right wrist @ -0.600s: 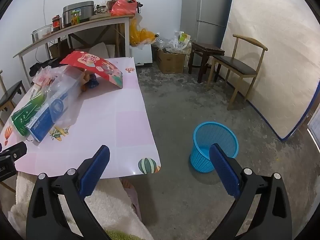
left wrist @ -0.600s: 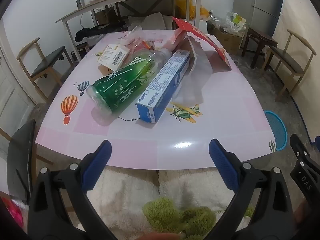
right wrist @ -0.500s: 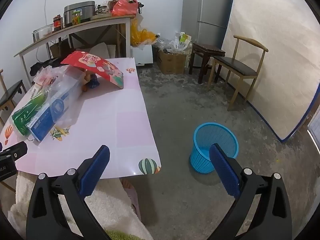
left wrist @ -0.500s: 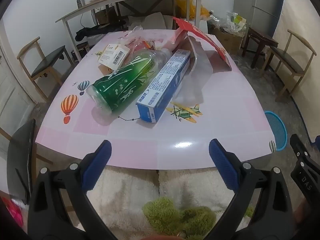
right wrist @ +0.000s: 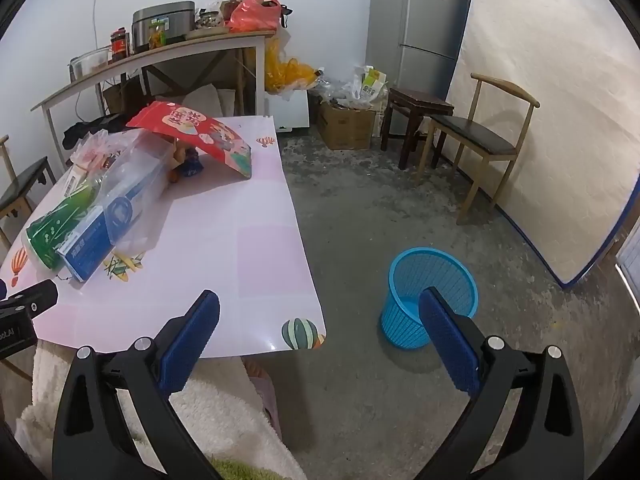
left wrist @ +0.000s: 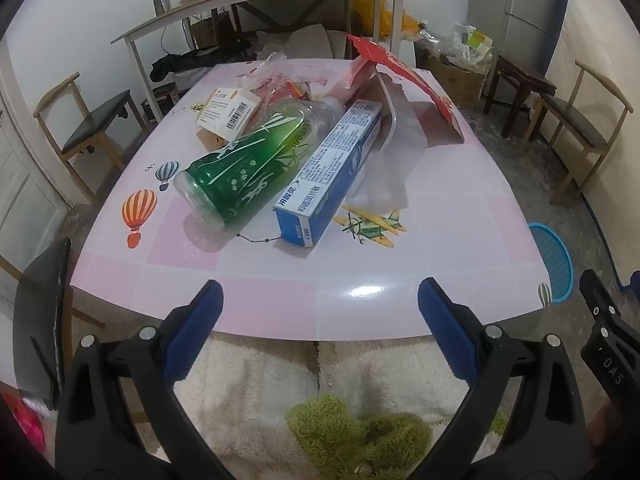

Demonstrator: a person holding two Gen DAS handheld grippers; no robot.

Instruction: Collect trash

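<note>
Both hand-held grippers, left (left wrist: 320,312) and right (right wrist: 319,318), spread empty; the round bottle (left wrist: 248,164) could roll off the surface (left wrist: 440,208) if nudged.

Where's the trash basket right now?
The blue plastic basket stands on the concrete floor off the pink table's right side, seen in the right wrist view just behind the open right gripper.

Left hand-held gripper (left wrist: 320,312) jaws spread wide, right hand-held gripper (right wrist: 320,320) likewise
</note>
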